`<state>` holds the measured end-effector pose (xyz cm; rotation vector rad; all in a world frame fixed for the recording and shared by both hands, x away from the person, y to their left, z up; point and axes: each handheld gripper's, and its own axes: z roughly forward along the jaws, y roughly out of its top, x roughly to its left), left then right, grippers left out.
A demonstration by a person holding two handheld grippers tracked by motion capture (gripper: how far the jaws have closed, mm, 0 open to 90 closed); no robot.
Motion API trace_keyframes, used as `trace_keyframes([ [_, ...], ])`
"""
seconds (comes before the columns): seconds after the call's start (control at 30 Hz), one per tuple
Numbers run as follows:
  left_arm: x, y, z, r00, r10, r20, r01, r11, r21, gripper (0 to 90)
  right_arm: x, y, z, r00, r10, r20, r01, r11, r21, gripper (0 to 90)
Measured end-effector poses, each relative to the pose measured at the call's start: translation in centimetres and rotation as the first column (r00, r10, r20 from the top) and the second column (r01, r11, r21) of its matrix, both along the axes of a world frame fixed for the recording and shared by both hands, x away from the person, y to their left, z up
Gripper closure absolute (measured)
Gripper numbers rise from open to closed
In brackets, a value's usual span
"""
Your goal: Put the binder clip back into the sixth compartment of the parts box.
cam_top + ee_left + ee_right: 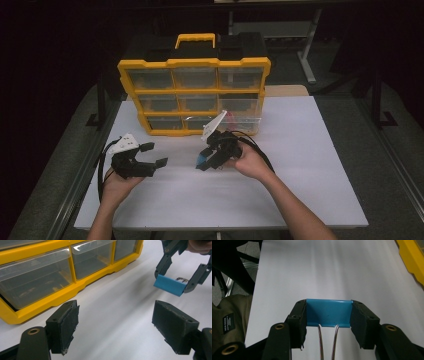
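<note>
The right gripper (206,161) is clamping a blue metal binder clip (328,312) above the white table's (300,165) open centre; the left gripper (154,154), jaws apart, is hovering near the left edge; the yellow plastic drawer organiser (194,92) is standing at the far edge.

Blue binder clip (328,312) wire handles cut off below, drawer organizer (50,280) contents blurred

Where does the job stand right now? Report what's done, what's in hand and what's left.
Done: the right gripper has the blue binder clip off the white table, its jaws clamped on the clip's two ends. One bottom-right drawer of the yellow organizer stands pulled out. In hand: the clip hangs over the table near the organizer. Left: probably dropping it into a drawer. The left gripper waits open and empty.
</note>
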<state>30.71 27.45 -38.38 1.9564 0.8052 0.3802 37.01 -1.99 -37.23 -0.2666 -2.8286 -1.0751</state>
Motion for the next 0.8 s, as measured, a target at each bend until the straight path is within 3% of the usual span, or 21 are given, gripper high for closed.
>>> trace_keyframes([
  [0.8,0.0,0.0,0.1,1.0,0.001,0.009,-0.001,1.0,-0.007,20.8,0.6,0.1,3.6,0.999,0.03,0.033,-0.032,0.999,0.032,48.6],
])
